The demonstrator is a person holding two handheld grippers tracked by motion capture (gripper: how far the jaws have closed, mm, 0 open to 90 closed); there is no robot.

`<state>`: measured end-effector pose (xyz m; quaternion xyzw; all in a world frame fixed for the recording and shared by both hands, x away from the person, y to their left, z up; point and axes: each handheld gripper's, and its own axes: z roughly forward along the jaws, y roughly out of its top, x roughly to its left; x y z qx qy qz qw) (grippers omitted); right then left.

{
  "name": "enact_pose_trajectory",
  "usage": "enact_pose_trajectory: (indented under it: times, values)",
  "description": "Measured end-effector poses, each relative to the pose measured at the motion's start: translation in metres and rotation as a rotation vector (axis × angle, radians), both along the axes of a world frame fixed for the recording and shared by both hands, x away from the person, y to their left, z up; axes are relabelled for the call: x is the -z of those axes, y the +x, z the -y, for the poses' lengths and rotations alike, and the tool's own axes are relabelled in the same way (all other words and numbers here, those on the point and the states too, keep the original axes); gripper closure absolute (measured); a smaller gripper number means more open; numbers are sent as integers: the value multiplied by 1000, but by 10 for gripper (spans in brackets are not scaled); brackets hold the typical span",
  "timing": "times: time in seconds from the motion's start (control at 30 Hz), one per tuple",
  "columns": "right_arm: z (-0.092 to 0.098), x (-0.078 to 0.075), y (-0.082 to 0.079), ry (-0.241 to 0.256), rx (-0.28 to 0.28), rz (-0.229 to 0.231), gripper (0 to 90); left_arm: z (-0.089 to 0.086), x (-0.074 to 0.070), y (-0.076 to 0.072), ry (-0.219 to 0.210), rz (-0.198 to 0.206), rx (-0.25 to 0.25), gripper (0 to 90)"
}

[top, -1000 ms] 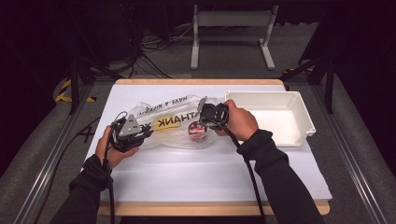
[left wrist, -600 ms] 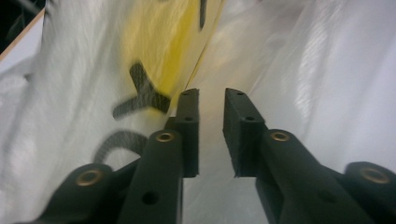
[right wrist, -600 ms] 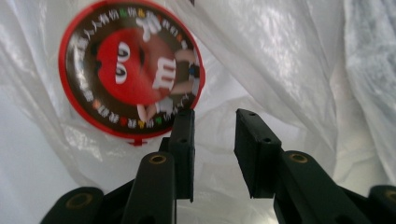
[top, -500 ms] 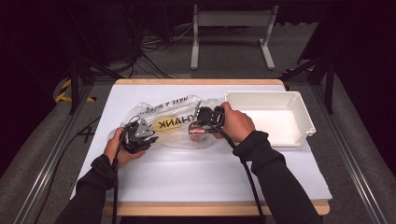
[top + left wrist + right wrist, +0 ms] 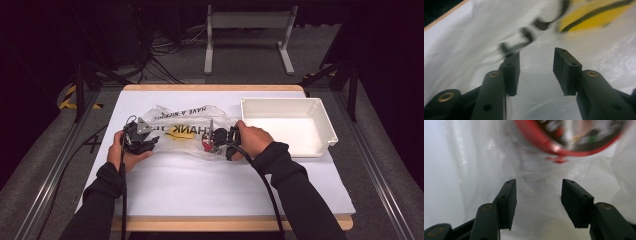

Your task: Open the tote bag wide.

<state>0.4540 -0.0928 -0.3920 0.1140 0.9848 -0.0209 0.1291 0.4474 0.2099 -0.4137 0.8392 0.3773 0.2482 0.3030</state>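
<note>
A clear plastic bag (image 5: 185, 127) with black lettering and a yellow mark lies crumpled on the white table (image 5: 215, 190). Inside it rests a round red-rimmed item (image 5: 206, 145), which fills the top of the right gripper view as a red-rimmed item (image 5: 571, 135). My left gripper (image 5: 150, 142) is at the bag's left end, and its jaws stand open over the film near the print, left gripper (image 5: 536, 72). My right gripper (image 5: 215, 140) sits at the bag's right end; in its own view the right gripper (image 5: 539, 202) is open, with crumpled bag film (image 5: 536, 177) between and beyond the jaws.
A white rectangular tray (image 5: 320, 120) stands at the right of the table, beside the right hand. The table's wooden front edge (image 5: 225, 222) runs below the forearms. Dark floor, cables and a metal stand (image 5: 245, 30) lie beyond the far edge.
The left gripper has moved right and slightly forward onto the bag's left end. The right gripper has held its place at the bag's right end.
</note>
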Motion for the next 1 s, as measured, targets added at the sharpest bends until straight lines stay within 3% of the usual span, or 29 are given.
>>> enact_pose_trajectory:
  times: [0.03,0.13,0.17,0.2,0.27,0.3,0.33,0.37,0.4,0.47,0.5,0.53,0.57,0.6,0.63,0.7,0.73,0.8,0.87,0.93,1.0]
  values:
    - [0,2,-1,-3,-2,-10,454,-4,0,1,-22,1,-15,564]
    - [2,2,-2,-7,5,-16,432,-10,0,2,-30,3,-34,545]
    - [3,-3,-2,16,-5,18,395,-9,-2,-1,-33,11,-20,525]
    - [3,-3,-2,16,-5,18,395,-9,-2,-1,-33,11,-20,526]
    - [6,-17,-2,80,1,67,392,-3,-11,-10,-42,59,67,546]
    - [6,-22,-3,108,9,105,429,-3,-11,-10,-42,59,67,578]
    - [6,-22,-3,108,9,105,429,1,-16,-14,-55,75,117,578]
    - [7,-31,-3,128,13,131,459,5,-19,-17,-50,87,140,642]
    - [7,-34,-4,139,10,155,487,13,-24,-21,-61,78,204,675]
    - [8,-37,-3,146,7,172,521,17,-25,-22,-56,80,221,720]
    - [8,-38,-3,150,9,178,548,24,-25,-25,-48,78,255,720]
    - [9,-43,-2,175,16,232,668,30,-24,-25,-42,69,290,770]
    - [9,-43,-1,183,19,246,700,33,-24,-25,-34,66,300,780]
    - [8,-44,0,185,28,260,788,36,-22,-24,-41,56,310,791]
    - [8,-43,0,194,23,253,830,37,-22,-22,-41,48,316,806]
    - [6,-42,1,198,17,248,849,40,-20,-20,-31,38,316,809]
    - [1,-37,3,169,13,252,873,43,-17,-15,-14,17,321,829]
    - [-1,-33,7,154,10,242,862,46,-14,-11,37,7,306,844]
    - [-4,-28,11,127,21,235,812,48,-10,-7,61,-7,299,850]
    - [-7,-20,17,76,35,251,710,49,-5,-1,94,-29,283,852]
    - [-8,-14,21,56,29,227,627,48,1,5,117,-57,275,848]
